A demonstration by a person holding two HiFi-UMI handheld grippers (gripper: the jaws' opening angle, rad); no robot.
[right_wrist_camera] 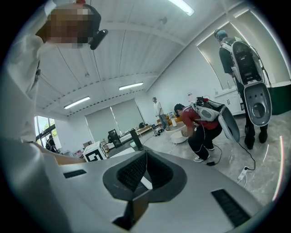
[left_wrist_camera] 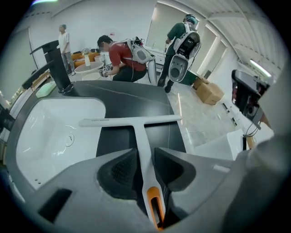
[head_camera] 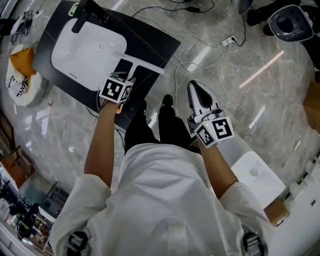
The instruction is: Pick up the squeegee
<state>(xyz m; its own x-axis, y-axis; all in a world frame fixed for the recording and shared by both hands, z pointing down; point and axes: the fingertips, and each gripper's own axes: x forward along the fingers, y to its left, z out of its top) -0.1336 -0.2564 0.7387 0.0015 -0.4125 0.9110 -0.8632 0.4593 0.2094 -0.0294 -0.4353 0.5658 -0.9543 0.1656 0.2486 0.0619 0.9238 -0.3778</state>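
Observation:
The squeegee point(head_camera: 142, 64) is white with a long blade and an orange-tipped handle, and it lies on the black counter point(head_camera: 160, 42) beside the white sink basin point(head_camera: 75, 55). In the left gripper view the squeegee point(left_wrist_camera: 136, 120) points its handle toward me. My left gripper point(left_wrist_camera: 146, 157) reaches down over it, jaws open on either side of the handle, close to it but not pressing. In the head view the left gripper point(head_camera: 124, 82) sits at the handle's end. My right gripper point(head_camera: 196, 85) hangs over the floor, away from the counter. In its own view the right gripper point(right_wrist_camera: 146, 154) is shut and empty.
A black faucet point(head_camera: 87, 12) stands at the far side of the basin. Cables and a power strip point(head_camera: 228, 40) lie on the marble floor. A white box point(head_camera: 255, 172) sits at the lower right. People work in the background beside cardboard boxes point(left_wrist_camera: 209, 93).

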